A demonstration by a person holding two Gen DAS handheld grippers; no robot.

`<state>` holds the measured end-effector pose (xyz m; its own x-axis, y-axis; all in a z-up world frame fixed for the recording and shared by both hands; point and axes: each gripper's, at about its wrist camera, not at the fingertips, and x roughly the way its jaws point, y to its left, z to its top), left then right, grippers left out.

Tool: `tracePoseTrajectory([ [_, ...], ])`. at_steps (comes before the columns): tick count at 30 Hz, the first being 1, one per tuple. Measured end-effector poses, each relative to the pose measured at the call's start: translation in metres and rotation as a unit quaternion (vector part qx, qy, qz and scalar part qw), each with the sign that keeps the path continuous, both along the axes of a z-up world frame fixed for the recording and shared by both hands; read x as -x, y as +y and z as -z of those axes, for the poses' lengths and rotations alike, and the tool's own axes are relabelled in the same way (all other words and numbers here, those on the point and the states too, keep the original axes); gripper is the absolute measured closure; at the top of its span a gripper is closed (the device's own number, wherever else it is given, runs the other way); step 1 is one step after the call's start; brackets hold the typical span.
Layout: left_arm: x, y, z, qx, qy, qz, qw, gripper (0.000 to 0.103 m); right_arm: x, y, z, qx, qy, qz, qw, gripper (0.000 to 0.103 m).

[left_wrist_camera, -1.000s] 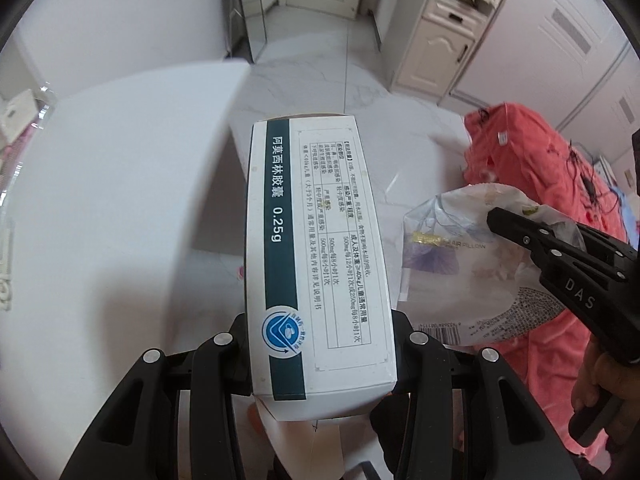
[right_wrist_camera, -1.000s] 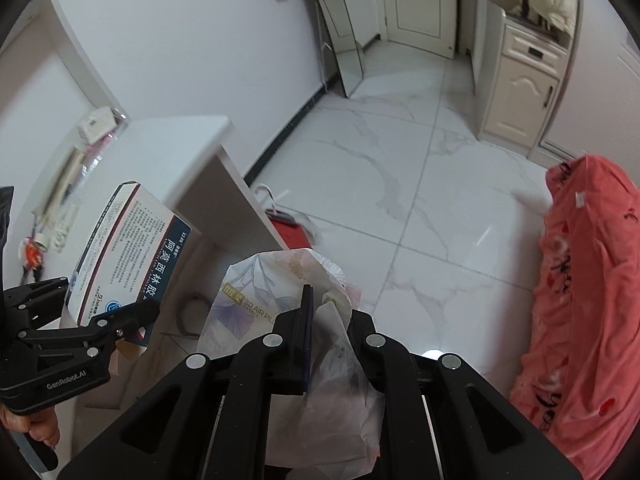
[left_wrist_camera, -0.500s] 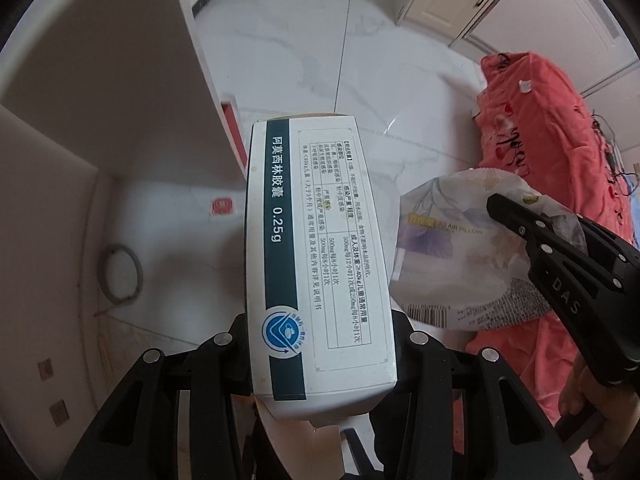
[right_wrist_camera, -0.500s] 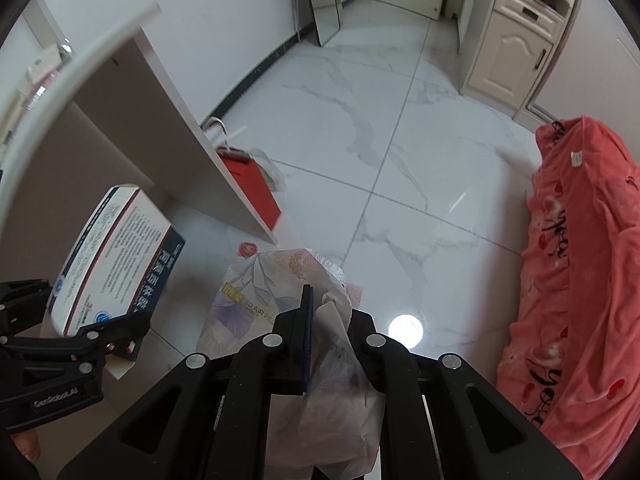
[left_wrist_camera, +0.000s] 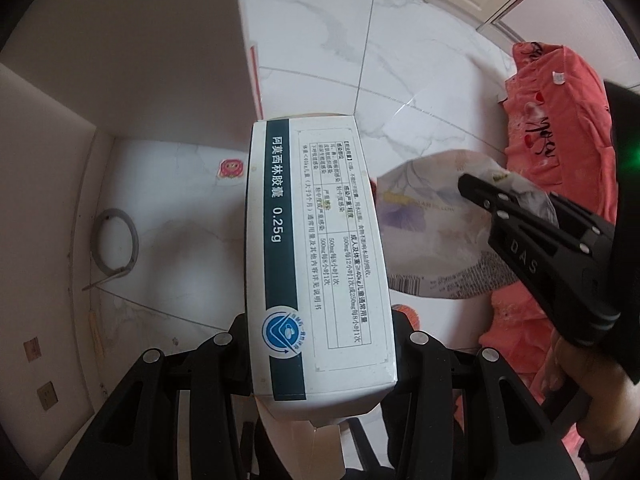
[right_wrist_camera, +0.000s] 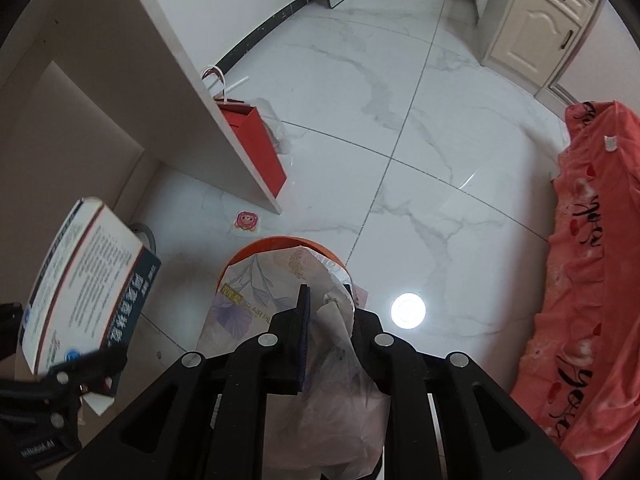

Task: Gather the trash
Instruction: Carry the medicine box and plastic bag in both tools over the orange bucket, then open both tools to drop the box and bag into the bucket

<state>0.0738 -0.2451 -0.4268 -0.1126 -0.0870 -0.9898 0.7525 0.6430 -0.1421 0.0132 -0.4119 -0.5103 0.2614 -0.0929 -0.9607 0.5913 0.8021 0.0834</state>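
Right hand-held gripper (right_wrist_camera: 326, 312), jaws just easing apart around the plastic wrapper (right_wrist_camera: 256, 300), could drop it beside the orange bin (right_wrist_camera: 280, 242), while the left hand-held gripper (left_wrist_camera: 320, 344) clamps the medicine box (left_wrist_camera: 316, 248).

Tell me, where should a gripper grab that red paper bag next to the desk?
Take the red paper bag by its white handles, coming down from above. It seems to stand upright against the desk's side panel, so one flat side is blocked, while the handle loops stick up free at the top.
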Motion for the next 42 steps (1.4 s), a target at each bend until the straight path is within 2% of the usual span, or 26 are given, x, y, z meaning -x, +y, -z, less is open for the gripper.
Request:
tracePoseTrajectory([
  [2,-0.002,0.002,0.006,-0.005,0.003,0.0,1.0,0.058,-0.007,0.004,0.006,0.001,0.004,-0.003,1.0,0.08],
  [3,-0.003,0.003,0.009,-0.007,0.005,-0.001,1.0,0.058,-0.011,0.006,0.011,0.0,0.007,-0.006,1.0,0.075],
  [5,-0.004,0.004,0.012,-0.009,0.008,-0.002,0.9999,0.058,-0.016,0.009,0.014,-0.001,0.009,-0.008,1.0,0.073],
  [7,-0.005,0.005,0.014,-0.013,0.011,-0.002,0.9999,0.058,-0.02,0.011,0.017,0.002,0.014,-0.01,1.0,0.065],
  [11,-0.005,0.005,0.017,-0.013,0.013,0.002,0.9998,0.058,-0.019,0.011,0.017,-0.002,0.017,-0.009,1.0,0.064],
  [14,-0.003,0.001,0.019,-0.012,0.016,0.005,0.9998,0.058,-0.015,0.01,0.013,-0.003,0.019,-0.01,1.0,0.059],
  [20,-0.001,-0.004,0.031,-0.017,0.027,0.008,0.9995,0.058,-0.002,0.006,0.007,-0.008,0.016,-0.004,1.0,0.059],
  [29,0.008,-0.023,0.04,-0.03,0.021,0.032,0.9988,0.057,0.018,-0.006,-0.001,-0.01,0.013,0.011,1.0,0.059],
  [36,0.012,-0.025,0.033,-0.033,0.016,0.039,0.9986,0.057,0.031,-0.012,-0.01,-0.014,0.009,0.022,1.0,0.059],
  [40,0.016,-0.031,0.019,-0.027,0.007,0.043,0.9987,0.057,0.038,-0.014,-0.03,-0.02,-0.007,0.026,0.999,0.059],
  [41,0.016,-0.031,0.014,-0.025,0.004,0.045,0.9987,0.055,0.039,-0.015,-0.035,-0.021,-0.01,0.026,0.999,0.059],
  [42,0.016,-0.031,0.008,-0.022,-0.001,0.046,0.9987,0.045,0.04,-0.015,-0.041,-0.022,-0.014,0.027,0.999,0.059],
])
